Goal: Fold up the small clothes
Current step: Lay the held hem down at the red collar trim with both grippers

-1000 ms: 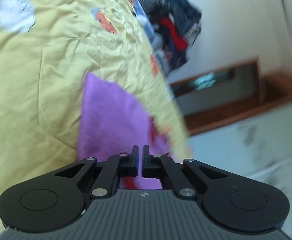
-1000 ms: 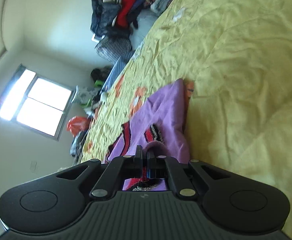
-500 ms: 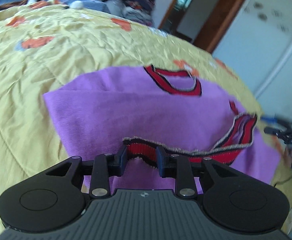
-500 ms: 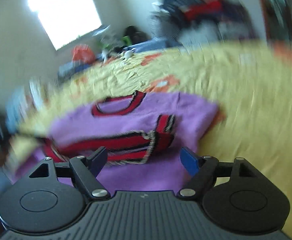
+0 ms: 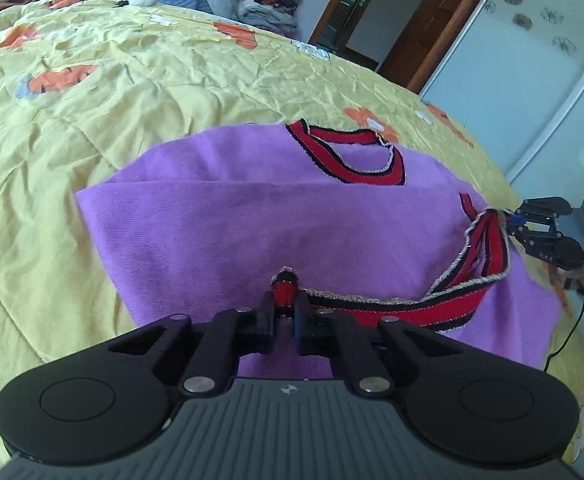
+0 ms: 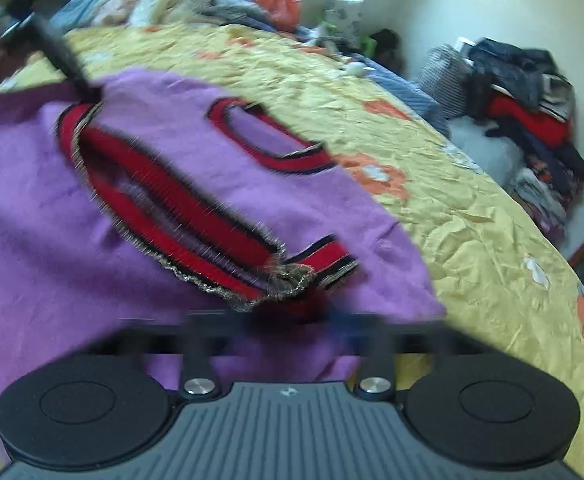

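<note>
**Purple knit top, folded, on yellow bedspread**

Item: a small purple top (image 5: 251,216) with red, black-edged trim (image 5: 372,308) is lying across the middle of both frames, its lower part doubled over so that the striped hem band is running along the near edge. The red-trimmed neckline (image 5: 356,156) is sitting toward the upper centre in the left wrist view.

Left gripper (image 5: 285,308): at lower centre of its frame, its fingers are closing tightly on a bunched end of the red hem band, which is sticking up between them.

Right gripper (image 5: 510,220): appearing at the right edge of the left wrist view, its tips are pinching the far end of the same band. In its own view the fingers are smeared by motion blur, so their spacing is unreadable there.

Support: a crumpled yellow bedspread (image 5: 131,80) with orange and white flowers is lying beneath the garment.

Surroundings: a pile of mixed clothes (image 6: 524,108) is occupying the right side of the right wrist frame; a wooden door frame (image 5: 432,32) is standing at upper right in the left wrist frame.
</note>
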`<state>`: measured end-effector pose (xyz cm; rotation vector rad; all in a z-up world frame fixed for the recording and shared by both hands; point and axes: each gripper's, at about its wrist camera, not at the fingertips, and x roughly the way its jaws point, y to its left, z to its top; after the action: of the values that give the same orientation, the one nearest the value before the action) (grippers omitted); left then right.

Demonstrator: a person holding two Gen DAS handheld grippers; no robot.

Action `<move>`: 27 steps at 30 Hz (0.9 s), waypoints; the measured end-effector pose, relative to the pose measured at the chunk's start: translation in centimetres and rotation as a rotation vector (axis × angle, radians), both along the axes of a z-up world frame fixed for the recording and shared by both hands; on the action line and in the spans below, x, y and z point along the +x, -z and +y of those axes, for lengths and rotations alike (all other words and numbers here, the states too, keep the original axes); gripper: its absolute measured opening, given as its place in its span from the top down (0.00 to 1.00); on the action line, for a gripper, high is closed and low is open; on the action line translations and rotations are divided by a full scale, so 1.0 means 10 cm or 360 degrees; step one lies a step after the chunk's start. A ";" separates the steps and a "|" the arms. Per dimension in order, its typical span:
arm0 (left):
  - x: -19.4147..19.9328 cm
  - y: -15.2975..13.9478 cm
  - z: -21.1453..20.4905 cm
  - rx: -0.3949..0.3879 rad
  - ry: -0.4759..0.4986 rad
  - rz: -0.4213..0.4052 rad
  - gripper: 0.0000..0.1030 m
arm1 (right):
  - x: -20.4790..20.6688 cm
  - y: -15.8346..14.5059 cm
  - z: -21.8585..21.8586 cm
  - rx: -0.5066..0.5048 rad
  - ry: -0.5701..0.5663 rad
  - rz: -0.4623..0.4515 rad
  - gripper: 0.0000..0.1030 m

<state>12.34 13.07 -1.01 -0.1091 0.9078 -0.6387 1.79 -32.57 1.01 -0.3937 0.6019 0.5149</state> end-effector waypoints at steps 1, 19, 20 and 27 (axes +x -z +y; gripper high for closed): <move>-0.01 0.00 0.01 0.0000 -0.0017 -0.0017 0.92 | 0.05 -0.01 -0.01 0.0032 0.0037 0.0010 0.92; 0.10 -0.18 0.56 -0.0350 -0.0435 -0.0188 0.93 | 0.45 -0.22 -0.20 0.0406 0.0323 0.0001 0.95; 0.16 -0.16 0.57 -0.0361 -0.0452 -0.0172 0.93 | 0.50 -0.21 -0.22 0.0420 0.0345 0.0010 0.95; 0.54 0.07 0.54 -0.0259 -0.0508 -0.0106 0.93 | 0.83 0.04 -0.39 0.0446 0.0516 0.0123 0.95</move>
<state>17.70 18.44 -1.74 -0.3693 0.7523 -0.4148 10.08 -36.51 0.60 -0.0081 0.6434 0.2978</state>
